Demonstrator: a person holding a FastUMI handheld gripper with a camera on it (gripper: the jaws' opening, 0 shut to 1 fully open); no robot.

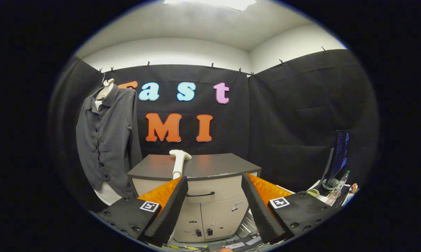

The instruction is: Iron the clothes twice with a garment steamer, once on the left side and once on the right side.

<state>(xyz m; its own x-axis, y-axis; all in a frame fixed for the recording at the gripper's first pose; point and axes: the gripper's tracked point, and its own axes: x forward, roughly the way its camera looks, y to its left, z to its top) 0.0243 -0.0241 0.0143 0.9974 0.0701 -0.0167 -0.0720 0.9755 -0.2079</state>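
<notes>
Gripper [214, 182] spread wide, holding nothing; steamer [179, 161] stands on the cabinet [210, 165] just beyond the fingers, shirt [107, 140] hanging to its left. Approach square & clamp the handle (not the head) before the 2 passes.

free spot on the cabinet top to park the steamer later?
Gripper is open, short of the cabinet. Its top is bare right of the white steamer, which lies at the left-centre. The shirt hangs off the left corner. The desk at right is cluttered.
</notes>
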